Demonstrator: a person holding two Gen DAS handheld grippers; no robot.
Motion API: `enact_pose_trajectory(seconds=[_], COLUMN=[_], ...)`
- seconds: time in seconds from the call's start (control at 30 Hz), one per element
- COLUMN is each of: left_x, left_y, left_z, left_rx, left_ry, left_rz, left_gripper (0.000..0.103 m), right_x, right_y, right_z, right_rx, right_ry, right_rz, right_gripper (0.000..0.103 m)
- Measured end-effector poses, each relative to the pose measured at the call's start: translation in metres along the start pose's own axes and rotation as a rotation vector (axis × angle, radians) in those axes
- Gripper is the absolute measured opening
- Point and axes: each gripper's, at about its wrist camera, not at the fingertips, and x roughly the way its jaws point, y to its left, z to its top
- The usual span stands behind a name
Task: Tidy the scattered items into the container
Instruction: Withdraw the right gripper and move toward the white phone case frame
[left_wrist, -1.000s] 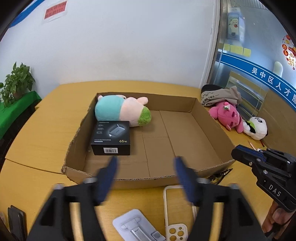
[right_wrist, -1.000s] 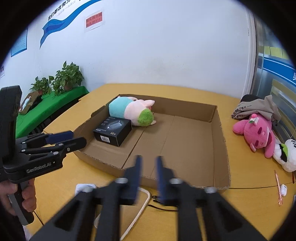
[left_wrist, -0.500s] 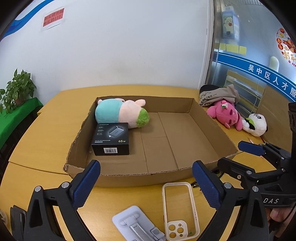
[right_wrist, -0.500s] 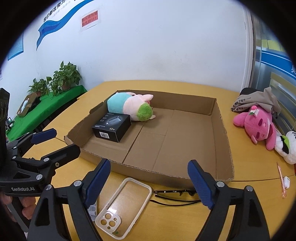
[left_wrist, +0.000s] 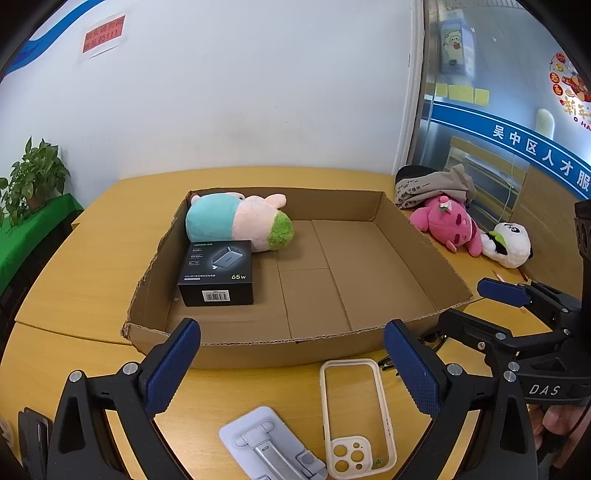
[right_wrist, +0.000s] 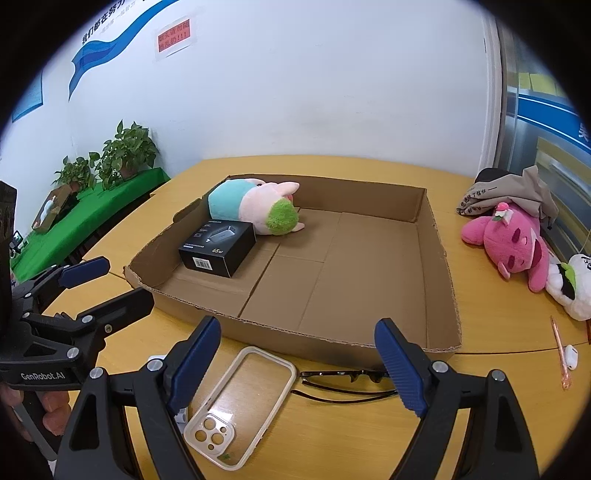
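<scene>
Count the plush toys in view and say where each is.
3. Teal-and-pink plush in the cardboard box, back left corner. Pink plush and panda plush on the table, right of the box. Others may be hidden.

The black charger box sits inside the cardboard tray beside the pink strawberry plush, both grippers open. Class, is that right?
Not quite. The black charger box lies in the cardboard tray beside the teal-and-pink plush; the right wrist view shows the pink strawberry plush outside, on the table. Both grippers are open.

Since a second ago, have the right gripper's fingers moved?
Yes. The right gripper has opened wide; its fingers now straddle the phone case below the cardboard box.
</scene>
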Motion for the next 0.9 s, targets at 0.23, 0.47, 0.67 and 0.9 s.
enact_pose_trajectory(seconds=[0.23,0.47,0.67,0.9], left_x=[0.005,0.017,0.039,0.055], left_y=[-0.001,-0.002,0.0,-0.004], left_z=[-0.003,-0.014,-0.04,-0.059], left_rx=[0.002,0.01,0.011,0.01], left_ry=[0.013,0.067,0.164,0.229], left_rz=[-0.013,-0.038,-0.065,-0.094], left_gripper=[0.101,0.101,0.101,0.097], right_x=[0.002,0.014,0.032,0.054], right_y=[-0.003,-0.012,-0.023,-0.019], right_z=[-0.003,-0.013,-0.037,-0.058], right_rx=[0.002,0.025,0.081,0.094], right_ry=[0.012,0.054,0.13,0.197], right_rz=[-0.017,-0.016,0.005,0.035], right_gripper=[0.085,0.085,0.085,0.085])
